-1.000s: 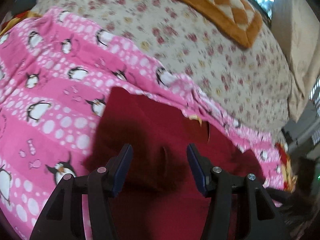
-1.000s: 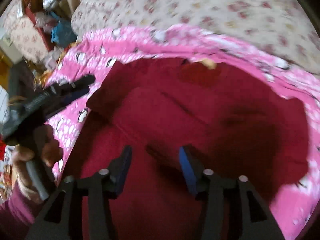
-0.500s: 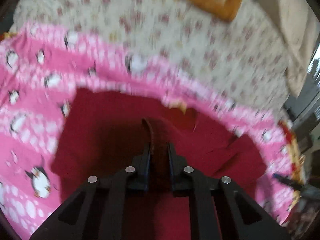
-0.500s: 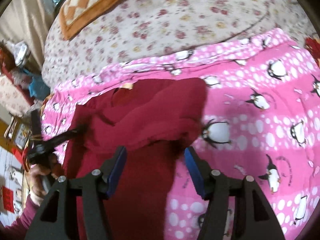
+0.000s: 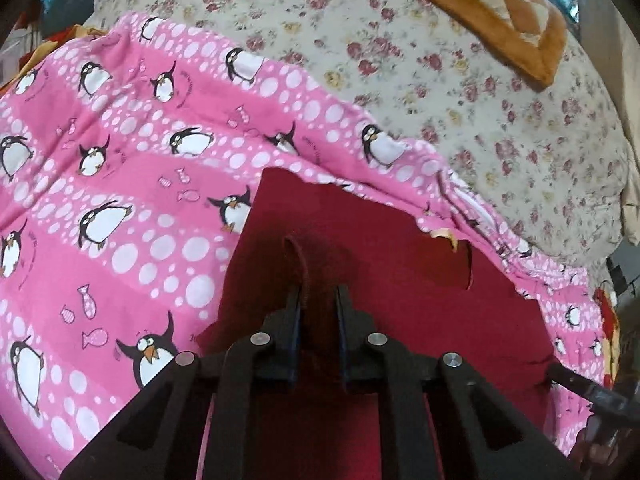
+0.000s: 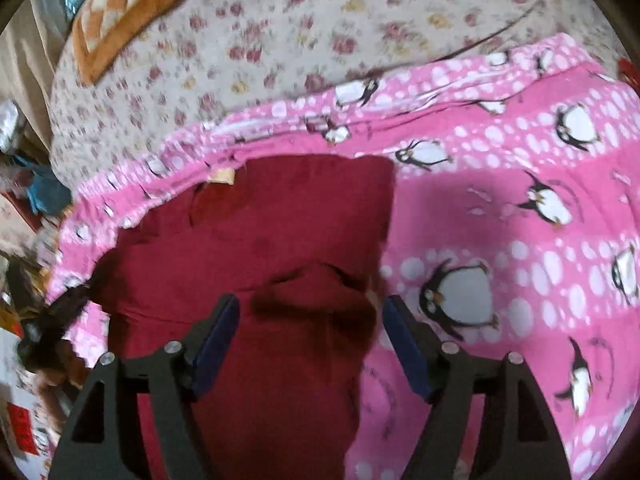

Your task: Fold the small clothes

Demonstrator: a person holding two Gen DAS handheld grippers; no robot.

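text: none legible — blanket [image 5: 120, 168] print lettering too blurred

Left wrist: looks down along my left gripper [image 5: 318, 300], close over the red garment [image 5: 384, 264].
Right wrist: same, along my right gripper [image 6: 310, 316].
Shared: garment [image 6: 280, 216], pink penguin blanket [image 5: 120, 168], floral bedcover [image 6: 260, 52].

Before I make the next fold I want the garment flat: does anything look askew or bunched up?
Yes. The red garment has a raised bunch of cloth between the open right gripper fingers, and the left gripper pinches up a ridge of it. Its near edge looks uneven on the pink penguin blanket.
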